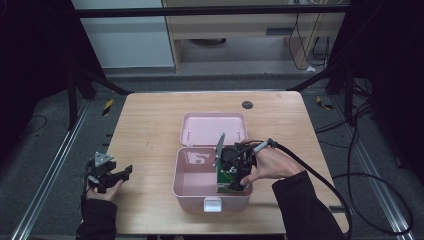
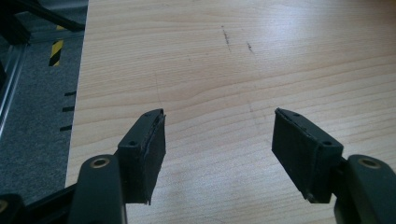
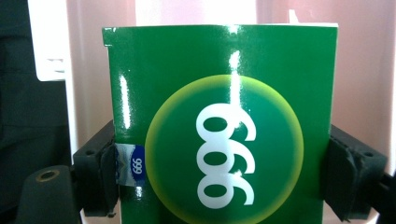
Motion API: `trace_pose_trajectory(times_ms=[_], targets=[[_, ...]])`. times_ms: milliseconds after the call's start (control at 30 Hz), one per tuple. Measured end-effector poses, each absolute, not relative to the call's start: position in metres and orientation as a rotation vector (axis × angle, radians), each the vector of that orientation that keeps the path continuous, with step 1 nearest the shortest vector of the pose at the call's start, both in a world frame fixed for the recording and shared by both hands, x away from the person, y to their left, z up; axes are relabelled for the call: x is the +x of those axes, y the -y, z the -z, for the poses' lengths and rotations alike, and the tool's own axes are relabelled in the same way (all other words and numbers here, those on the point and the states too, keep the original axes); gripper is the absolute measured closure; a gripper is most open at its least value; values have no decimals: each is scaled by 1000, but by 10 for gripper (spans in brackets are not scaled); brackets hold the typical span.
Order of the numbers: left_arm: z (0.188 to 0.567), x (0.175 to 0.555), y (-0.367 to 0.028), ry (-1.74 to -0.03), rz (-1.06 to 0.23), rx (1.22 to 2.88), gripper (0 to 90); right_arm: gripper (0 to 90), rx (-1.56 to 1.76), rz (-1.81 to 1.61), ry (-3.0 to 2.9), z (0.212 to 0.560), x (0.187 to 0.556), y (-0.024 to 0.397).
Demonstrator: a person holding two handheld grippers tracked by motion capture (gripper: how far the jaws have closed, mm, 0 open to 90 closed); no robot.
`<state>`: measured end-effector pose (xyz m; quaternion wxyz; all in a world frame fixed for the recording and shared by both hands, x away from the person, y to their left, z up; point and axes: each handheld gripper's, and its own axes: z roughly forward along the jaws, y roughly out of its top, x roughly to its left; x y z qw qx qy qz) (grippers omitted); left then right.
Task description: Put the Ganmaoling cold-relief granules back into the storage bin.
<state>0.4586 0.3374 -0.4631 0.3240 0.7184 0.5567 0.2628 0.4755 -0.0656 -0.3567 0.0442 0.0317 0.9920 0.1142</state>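
Note:
A pink storage box [image 1: 181, 172] stands open at the table's middle, its lid [image 1: 212, 127] laid back behind it. My right gripper [image 1: 239, 172] reaches down into the box at its right side, shut on a green carton [image 1: 226, 176]. In the right gripper view the green carton [image 3: 219, 121] with white "999" print sits squeezed between the two black pads [image 3: 348, 175], pink box wall behind it. My left gripper [image 1: 112, 176] rests at the table's left edge, held in a hand. In the left gripper view its gripper [image 2: 218, 154] stands open over bare wood, nothing between the fingers.
A round black cable port [image 1: 247, 105] sits near the table's far edge. A white latch [image 1: 212, 204] sticks out from the box front. The right gripper's black cable [image 1: 320, 172] trails off to the right. Metal frame rails [image 1: 45, 185] flank the table on the floor.

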Motion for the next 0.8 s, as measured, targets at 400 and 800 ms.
trace_pose_trajectory(times_ms=[400, 800], targets=[[463, 458, -338, -1459, -690, 1885, 344, 157, 82, -300, -3030, 366, 477, 62], [463, 459, -338, -1460, -690, 1883, 344, 154, 109, -328, -3043, 372, 476, 68]])
